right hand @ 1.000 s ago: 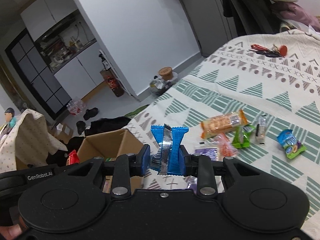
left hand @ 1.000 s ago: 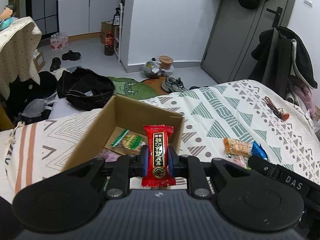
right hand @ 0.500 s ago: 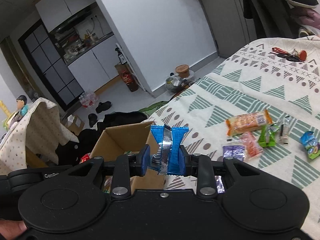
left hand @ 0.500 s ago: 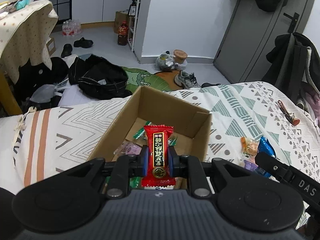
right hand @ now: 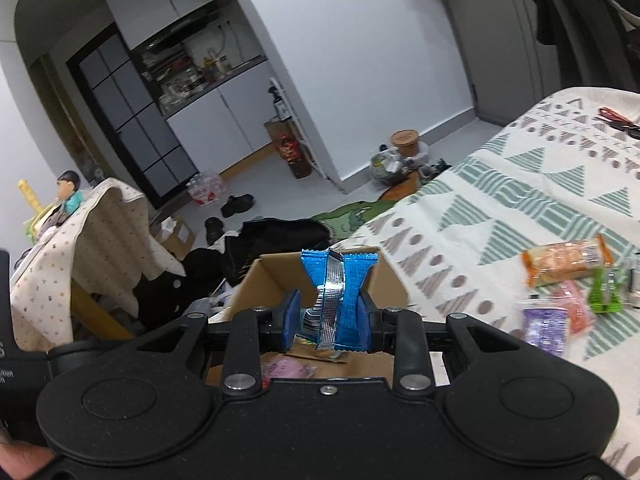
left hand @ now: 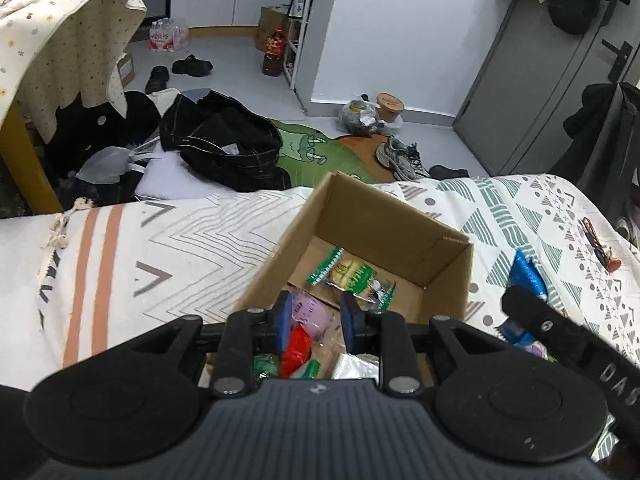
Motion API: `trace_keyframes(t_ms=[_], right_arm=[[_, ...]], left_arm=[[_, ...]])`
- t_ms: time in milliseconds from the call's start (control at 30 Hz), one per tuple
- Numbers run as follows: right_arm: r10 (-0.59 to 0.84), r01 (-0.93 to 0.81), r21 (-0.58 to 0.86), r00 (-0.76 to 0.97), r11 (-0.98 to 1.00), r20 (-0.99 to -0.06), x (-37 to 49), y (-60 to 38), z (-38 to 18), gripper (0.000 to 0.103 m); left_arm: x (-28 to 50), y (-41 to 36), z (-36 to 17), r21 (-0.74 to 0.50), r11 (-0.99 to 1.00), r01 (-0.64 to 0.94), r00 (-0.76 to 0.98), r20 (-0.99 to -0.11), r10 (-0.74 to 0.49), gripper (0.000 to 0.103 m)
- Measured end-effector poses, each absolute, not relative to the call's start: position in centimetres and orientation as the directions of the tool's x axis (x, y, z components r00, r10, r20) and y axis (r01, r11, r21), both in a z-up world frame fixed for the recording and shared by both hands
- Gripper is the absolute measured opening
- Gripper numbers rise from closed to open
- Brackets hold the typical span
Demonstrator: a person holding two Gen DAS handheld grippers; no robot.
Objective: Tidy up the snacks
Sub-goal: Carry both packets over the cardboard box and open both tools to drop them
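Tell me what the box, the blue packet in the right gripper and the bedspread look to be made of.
Cardboard box: plain brown corrugated board, matte, with folded flaps and raw edges. Blue packet: glossy plastic film with a shiny silver crimped seam, likely foil-lined. Bedspread: soft matte fabric, printed or woven pattern, with a tasselled edge; the fibre cannot be told.

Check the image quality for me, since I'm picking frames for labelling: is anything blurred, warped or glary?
Left wrist view: fairly sharp on the cardboard box, fisheye bending at the edges, dark corners, soft even light. Right wrist view: the blue snack packet is crisp with a bright sheen on its foil seam, the loose snacks at right are smeared by blur, and walls curve strongly.
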State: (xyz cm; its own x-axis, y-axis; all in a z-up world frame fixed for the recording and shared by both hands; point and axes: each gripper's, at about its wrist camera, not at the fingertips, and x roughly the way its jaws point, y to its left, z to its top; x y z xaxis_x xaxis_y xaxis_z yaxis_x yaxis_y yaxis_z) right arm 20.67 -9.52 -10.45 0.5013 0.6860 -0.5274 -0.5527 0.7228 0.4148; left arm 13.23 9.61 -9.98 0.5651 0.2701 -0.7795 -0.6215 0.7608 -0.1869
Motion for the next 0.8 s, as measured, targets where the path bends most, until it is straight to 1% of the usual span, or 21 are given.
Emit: trace_keyframes(t_ms=[100, 133, 167, 200, 233, 267, 300, 367, 433, 667, 800], right_arm=[[0.704, -0.576, 0.418, 0.479, 0.702, -0.524, 20.3, -8.7, -10.7, 0.030], [0.712, -0.587, 0.419, 0.468, 0.693, -0.523, 20.2, -8.5, -10.8, 0.031], [0.720, -0.597, 0.420, 0.457, 0.684, -0.522, 20.1, -8.2, -10.8, 0.032], [0.722, -0.604, 0.417, 0.450, 0.679, -0.525, 20.0, -8.0, -11.0, 0.036], [0.718, -0.606, 0.410, 0.449, 0.682, -0.532, 19.9, -7.9, -11.1, 0.049], [0.708, -0.605, 0.395, 0.455, 0.691, -0.540, 19.8, -7.9, -11.1, 0.055], [0.702, -0.606, 0.384, 0.466, 0.696, -0.539, 19.6, -8.0, -11.0, 0.057], [0.698, -0.602, 0.382, 0.472, 0.701, -0.538, 19.4, -8.5, -10.8, 0.058], [0.696, -0.584, 0.398, 0.477, 0.707, -0.536, 19.5, -9.5, -10.4, 0.060], [0.655, -0.516, 0.408, 0.530, 0.753, -0.539, 20.1, -13.5, -9.7, 0.070], [0.630, -0.487, 0.401, 0.556, 0.775, -0.542, 20.3, -15.5, -9.5, 0.073]], left_arm=[[12.9, 9.9, -9.7, -0.187, 0.753, -0.631, 0.563, -0.778, 0.279, 0.027], [12.8, 10.0, -9.6, -0.186, 0.752, -0.632, 0.562, -0.778, 0.280, 0.029], [12.6, 10.0, -9.6, -0.185, 0.751, -0.634, 0.561, -0.778, 0.282, 0.033], [12.5, 9.9, -9.5, -0.184, 0.750, -0.636, 0.560, -0.779, 0.283, 0.036], [12.4, 9.9, -9.4, -0.184, 0.749, -0.636, 0.560, -0.779, 0.284, 0.043], [12.4, 9.8, -9.4, -0.185, 0.749, -0.636, 0.560, -0.778, 0.283, 0.051], [12.4, 9.7, -9.3, -0.185, 0.750, -0.636, 0.561, -0.778, 0.284, 0.055], [12.2, 9.5, -9.1, -0.181, 0.749, -0.638, 0.561, -0.775, 0.290, 0.068], [12.1, 9.1, -8.8, -0.176, 0.751, -0.636, 0.567, -0.767, 0.301, 0.074], [12.1, 7.4, -7.9, -0.159, 0.776, -0.611, 0.582, -0.755, 0.303, 0.085], [12.3, 6.3, -7.8, -0.146, 0.788, -0.599, 0.582, -0.755, 0.303, 0.086]])
